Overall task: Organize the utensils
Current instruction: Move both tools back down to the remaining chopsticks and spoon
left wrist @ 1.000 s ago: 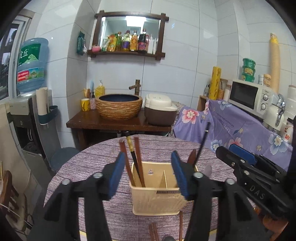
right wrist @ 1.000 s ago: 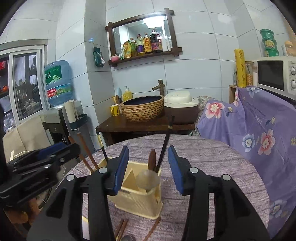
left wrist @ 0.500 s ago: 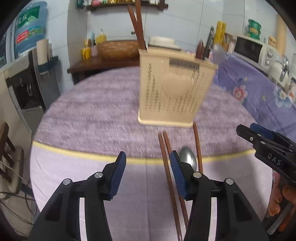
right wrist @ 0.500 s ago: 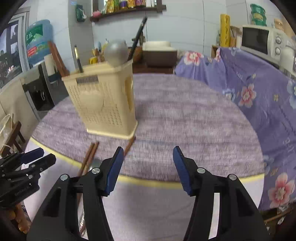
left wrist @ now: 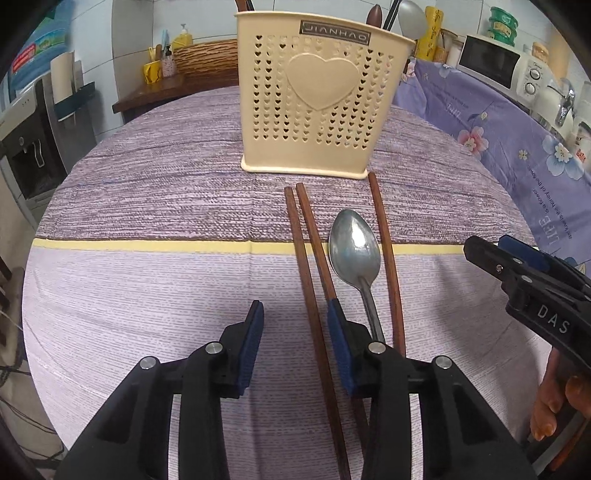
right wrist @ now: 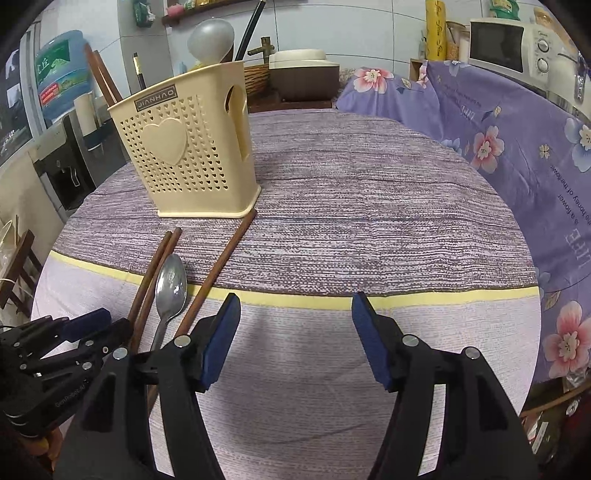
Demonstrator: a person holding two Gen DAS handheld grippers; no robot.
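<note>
- The left claw (left wrist: 294, 334) hangs low over the tablecloth (left wrist: 147, 295), its jaws parted to a moderate gap and holding nothing; the leftmost wooden chopstick (left wrist: 312, 314) runs lengthwise through that gap, which suggests it is lined up for a pinch.
- A second chopstick (left wrist: 314, 229) passes under the claw's right-hand pad (left wrist: 338, 343), so closing now risks catching both.
- Just right of that pad lie the steel spoon (left wrist: 354, 247), bowl pointing away, and a third chopstick (left wrist: 384, 251) whose far tip touches the holder's base.
- Straight ahead stands the cream perforated utensil holder (left wrist: 314, 99), upright, already carrying chopsticks and a ladle (left wrist: 412, 18).
- The right claw (right wrist: 293, 334) is spread wide and empty above bare cloth, the utensils off to its left; probably it waits its turn.
</note>
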